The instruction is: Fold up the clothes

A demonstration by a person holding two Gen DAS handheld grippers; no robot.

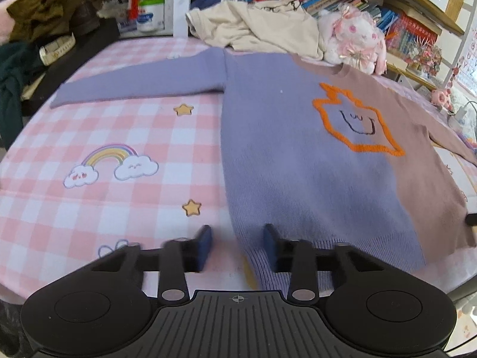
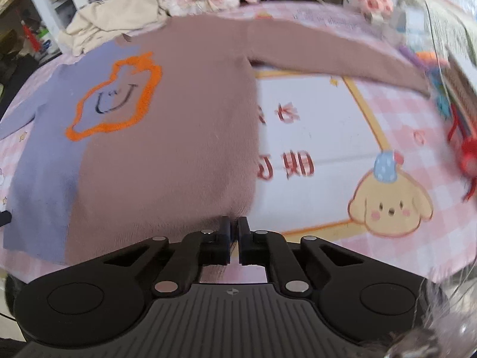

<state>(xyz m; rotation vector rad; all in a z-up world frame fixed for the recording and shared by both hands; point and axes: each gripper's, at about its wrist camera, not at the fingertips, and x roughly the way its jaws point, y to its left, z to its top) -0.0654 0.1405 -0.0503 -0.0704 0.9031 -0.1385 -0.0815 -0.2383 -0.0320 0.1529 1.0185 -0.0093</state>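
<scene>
- Surface: pink-and-white check cloth with rainbow, cloud and star prints. It carries everything; all places below are given relative to the sweater.
- Sweater: knit, half lilac, half dusty brown, lying flat and face up with both sleeves spread out sideways. An orange star outline with a smiley sits on the chest.
- Handling, as a judgement: soft, fuzzy, limp and light. It will sag and stretch if lifted by one point, so it needs two holds. Not fragile or slippery; the fuzz should grip the pads well.
- Where to hold: the ribbed hem corners look like the best grab, being thicker and denser. For the sleeves, take cuff or shoulder seam.
- Cream garment: crumpled heap just beyond the sweater's collar, a pink plush bunny beside it. Neither one touches the hem.
- Left gripper: at the sweater's lilac hem corner. Jaws are apart but narrowed, with the ribbed edge between them; the right-hand pad is over the knit, the other over bare cloth. The pads don't visibly pinch yet, so no grip.
- Right gripper: at the brown hem corner. Jaws are closed to a slit. Fabric sits right at the tips, but I cannot tell if any is caught; the view is blurred.
</scene>
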